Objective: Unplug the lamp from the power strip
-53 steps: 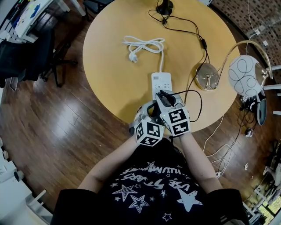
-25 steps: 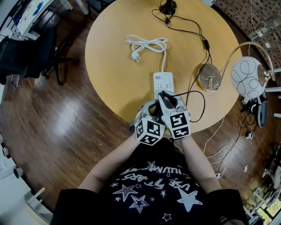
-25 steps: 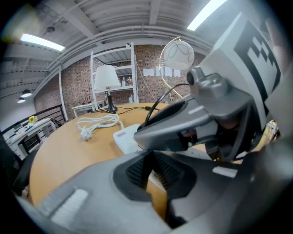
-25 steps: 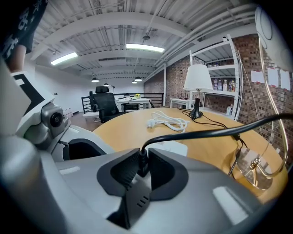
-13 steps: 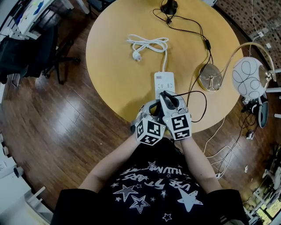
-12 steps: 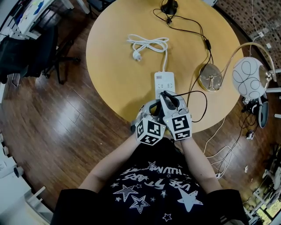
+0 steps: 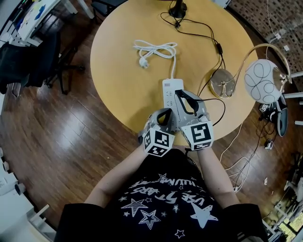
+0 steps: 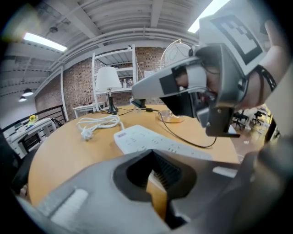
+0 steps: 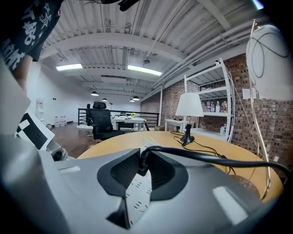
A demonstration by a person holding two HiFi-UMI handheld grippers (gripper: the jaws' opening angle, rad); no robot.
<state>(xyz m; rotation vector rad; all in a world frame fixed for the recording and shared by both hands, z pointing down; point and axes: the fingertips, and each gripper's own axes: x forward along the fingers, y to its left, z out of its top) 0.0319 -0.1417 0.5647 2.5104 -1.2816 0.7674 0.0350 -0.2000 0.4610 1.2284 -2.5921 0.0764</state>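
The white power strip [image 7: 169,90] lies on the round wooden table [image 7: 123,71]. My right gripper [image 7: 182,96] is shut on the lamp's black plug [image 9: 142,161] and holds it just above the strip [image 9: 136,194], at its right side. The black cable [image 9: 206,157] runs from the plug off to the right. The lamp's brass base [image 7: 222,81] and white globe shade [image 7: 259,81] are at the table's right edge. My left gripper [image 7: 164,115] sits at the strip's near end, jaws together with nothing between them. In the left gripper view the strip [image 8: 151,142] lies just ahead.
The strip's own white cord [image 7: 154,48] lies coiled at the back of the table. A second, black lamp [image 7: 177,8] stands at the far edge, its cord [image 7: 208,35] trailing toward the brass base. Chairs and wooden floor surround the table.
My right gripper has moved right and up off the strip's sockets with the black plug in its jaws. The left gripper has stayed at the strip's near end.
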